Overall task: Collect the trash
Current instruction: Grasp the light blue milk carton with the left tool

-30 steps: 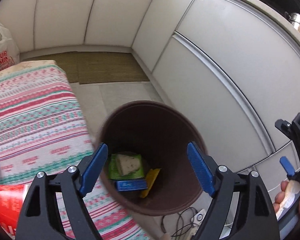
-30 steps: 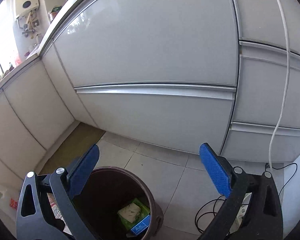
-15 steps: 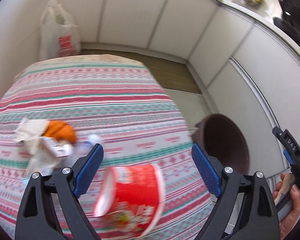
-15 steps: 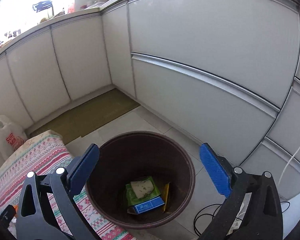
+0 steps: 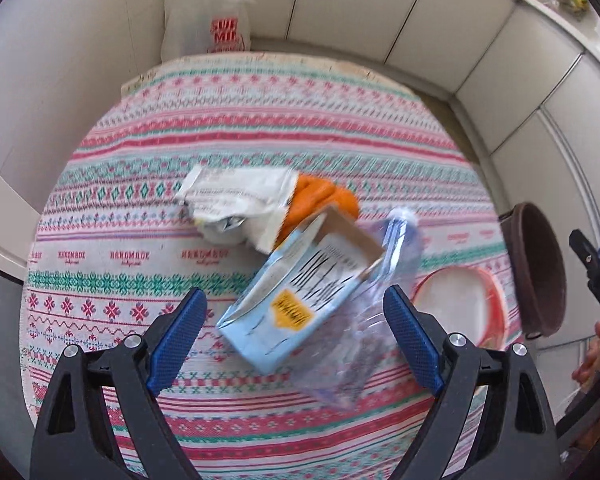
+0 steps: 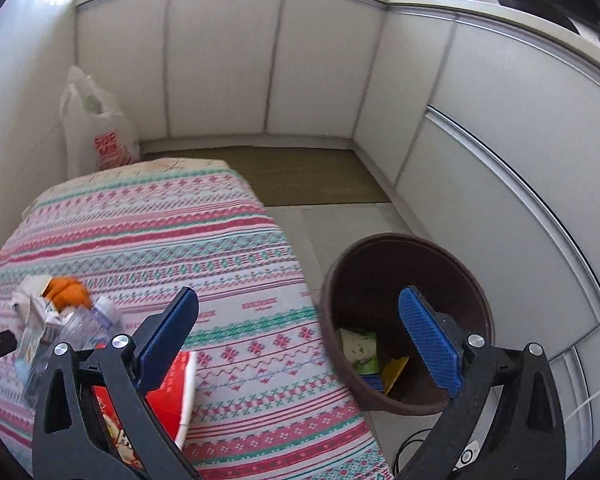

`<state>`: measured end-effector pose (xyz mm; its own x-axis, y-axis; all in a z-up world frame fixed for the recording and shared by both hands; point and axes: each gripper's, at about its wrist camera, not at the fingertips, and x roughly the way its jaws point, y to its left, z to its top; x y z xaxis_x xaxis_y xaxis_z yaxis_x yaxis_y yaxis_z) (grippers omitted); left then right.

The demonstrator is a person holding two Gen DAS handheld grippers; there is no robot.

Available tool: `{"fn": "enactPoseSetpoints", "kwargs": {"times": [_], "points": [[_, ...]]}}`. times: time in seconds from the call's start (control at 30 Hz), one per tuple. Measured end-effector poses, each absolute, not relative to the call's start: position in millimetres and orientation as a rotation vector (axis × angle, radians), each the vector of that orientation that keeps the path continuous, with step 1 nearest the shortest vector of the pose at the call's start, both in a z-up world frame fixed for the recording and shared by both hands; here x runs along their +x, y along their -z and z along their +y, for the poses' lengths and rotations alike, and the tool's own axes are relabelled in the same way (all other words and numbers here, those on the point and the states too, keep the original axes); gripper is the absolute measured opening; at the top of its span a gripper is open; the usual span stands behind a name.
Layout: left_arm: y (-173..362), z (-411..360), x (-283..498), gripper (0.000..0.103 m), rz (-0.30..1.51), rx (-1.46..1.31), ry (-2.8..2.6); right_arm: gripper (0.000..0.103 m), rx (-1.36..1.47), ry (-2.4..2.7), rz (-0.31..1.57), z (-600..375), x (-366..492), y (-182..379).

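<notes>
Left wrist view: the left gripper was held spread wide and empty above the patterned table, with the light-blue carton and clear plastic bottle lying between its pads, untouched. Step judged: reaching for the next piece of trash; closing on the carton is needed next.

Right wrist view: the right gripper was released, nothing grasped. The red cup lay on the table beneath it; the brown bin stood beside the table, partly filled.
</notes>
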<state>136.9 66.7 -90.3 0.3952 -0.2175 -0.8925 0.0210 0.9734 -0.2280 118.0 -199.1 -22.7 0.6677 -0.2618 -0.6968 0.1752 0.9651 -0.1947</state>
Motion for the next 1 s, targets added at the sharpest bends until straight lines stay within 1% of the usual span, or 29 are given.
{"fn": "enactPoseSetpoints", "kwargs": {"times": [0.1, 0.27, 0.4, 0.63, 0.7, 0.77, 0.87, 1.0], "points": [[107.4, 66.4, 143.8, 0.087, 1.21, -0.206, 0.167, 0.096, -0.138, 0.19, 0.83, -179.9, 123.9, 26.3], [120.6, 53.8, 159.0, 0.087, 1.229, -0.144, 0.204, 0.096, -0.095, 0.128, 0.888, -165.0, 132.5, 32.4], [131.3, 45.6, 167.3, 0.087, 1.256, -0.123, 0.214, 0.096, -0.099, 0.124, 0.898, -157.9, 137.2, 37.5], [130.0, 36.5, 167.4, 0.085, 1.239, -0.096, 0.224, 0.096, -0.09, 0.113, 0.918, -157.3, 139.3, 41.4], [129.5, 34.6, 167.4, 0.078, 1.238, -0.086, 0.227, 0.096, -0.088, 0.115, 0.918, -157.6, 139.5, 41.1], [130.0, 31.6, 166.8, 0.075, 1.24, -0.056, 0.227, 0.096, -0.082, 0.115, 0.919, -158.1, 139.3, 40.6], [130.0, 25.7, 163.6, 0.066, 1.241, -0.005, 0.231, 0.096, -0.079, 0.115, 0.926, -159.0, 140.4, 41.0], [125.4, 24.7, 157.1, 0.062, 1.232, 0.009, 0.24, 0.096, -0.061, 0.101, 0.942, -158.9, 142.3, 41.8]]}}
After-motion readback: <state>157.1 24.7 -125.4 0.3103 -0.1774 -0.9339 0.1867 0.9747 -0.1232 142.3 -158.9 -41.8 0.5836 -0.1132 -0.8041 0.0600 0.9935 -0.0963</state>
